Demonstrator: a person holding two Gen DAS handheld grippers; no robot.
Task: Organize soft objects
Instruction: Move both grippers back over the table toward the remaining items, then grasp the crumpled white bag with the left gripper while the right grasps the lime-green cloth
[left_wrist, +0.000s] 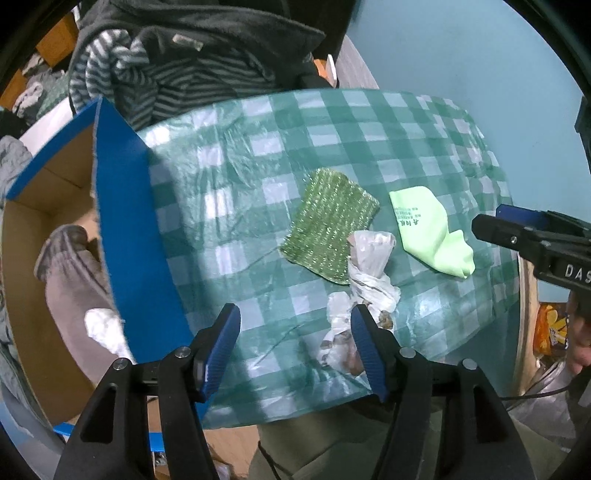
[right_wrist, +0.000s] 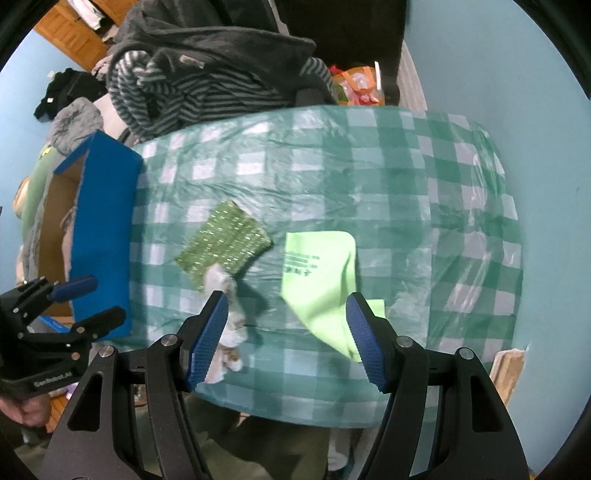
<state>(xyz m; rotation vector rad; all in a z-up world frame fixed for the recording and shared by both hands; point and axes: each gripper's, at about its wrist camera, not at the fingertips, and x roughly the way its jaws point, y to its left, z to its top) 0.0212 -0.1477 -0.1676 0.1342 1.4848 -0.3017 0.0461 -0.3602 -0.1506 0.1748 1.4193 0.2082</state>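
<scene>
Currently both grippers hang over the tabletop (left_wrist: 229, 177), pointing down at the green checked cover. Left gripper (left_wrist: 295, 349): jaws spread, nothing between the pads; a crumpled white bag (left_wrist: 369, 266) lies just past its right finger, partly behind it. Right gripper (right_wrist: 284, 339): jaws spread too, nothing pinched; the lime cloth (right_wrist: 321, 280) sits on the cover beyond the gap, its lower edge hidden behind the right finger.

Soft items on the cover, near the front edge: green glitter knit (left_wrist: 328, 225) in the middle, white bag overlapping its lower right corner, lime cloth with dark printed text just to the right of those, apart from the knit.

Blue box (left_wrist: 122, 229) stands at the left edge of the tabletop, open top, cardboard inside. In it: a grey-mauve garment (left_wrist: 70, 273) and something white (left_wrist: 103, 328) beside it.

Striped clothes (left_wrist: 177, 74) are piled behind the tabletop.
</scene>
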